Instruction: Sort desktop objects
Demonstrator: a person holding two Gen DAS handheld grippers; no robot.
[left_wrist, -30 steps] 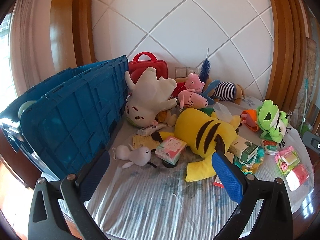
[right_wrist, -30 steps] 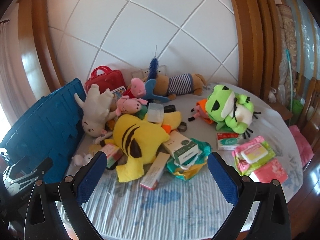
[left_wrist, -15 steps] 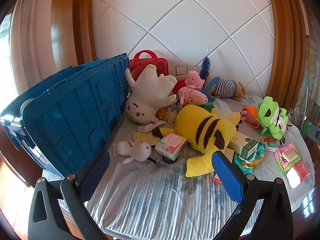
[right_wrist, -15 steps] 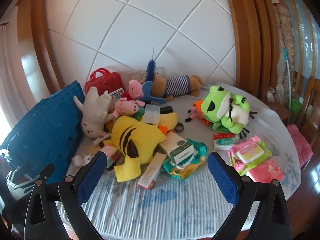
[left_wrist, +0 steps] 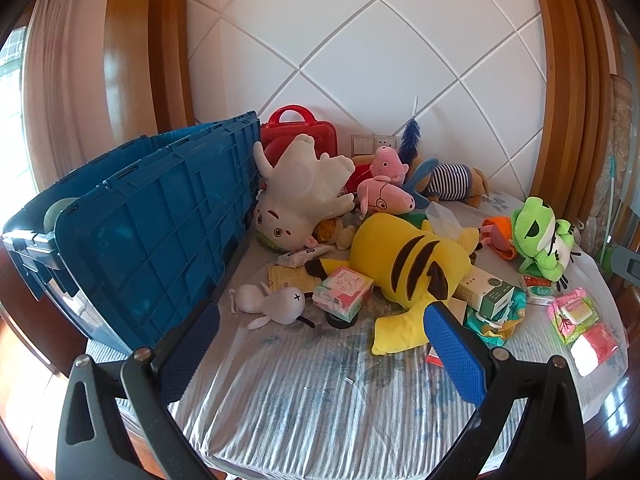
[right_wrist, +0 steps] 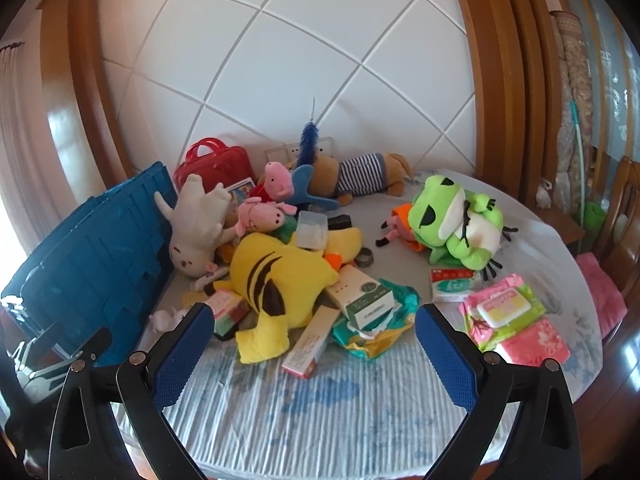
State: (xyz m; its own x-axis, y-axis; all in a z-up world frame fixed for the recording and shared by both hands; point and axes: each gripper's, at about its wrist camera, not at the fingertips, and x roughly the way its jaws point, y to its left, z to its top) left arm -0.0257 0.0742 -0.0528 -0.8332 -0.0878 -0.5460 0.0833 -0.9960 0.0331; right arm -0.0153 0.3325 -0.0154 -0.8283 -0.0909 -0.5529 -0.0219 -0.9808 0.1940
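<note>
A pile of toys and packets lies on the striped tablecloth (left_wrist: 320,392). A yellow striped plush (left_wrist: 408,260) (right_wrist: 280,276) lies in the middle, a white plush (left_wrist: 300,196) leans on the blue crate (left_wrist: 160,232) (right_wrist: 88,260) at left, and a green frog plush (left_wrist: 540,236) (right_wrist: 456,216) sits at right. My left gripper (left_wrist: 320,352) is open and empty above the table's near edge. My right gripper (right_wrist: 308,352) is open and empty, also short of the pile.
Pink pig plushes (right_wrist: 264,212), a red case (right_wrist: 216,164) and a striped dog plush (right_wrist: 360,176) line the back wall. Boxes (right_wrist: 360,300), a tissue pack (left_wrist: 344,292), a small white bunny (left_wrist: 272,304) and pink wipes packets (right_wrist: 504,316) lie nearer. Wooden chairs (right_wrist: 620,216) stand at right.
Both grippers have drawn back and risen a little from the table, so the pile looks smaller and farther. Nothing on the table has moved.
</note>
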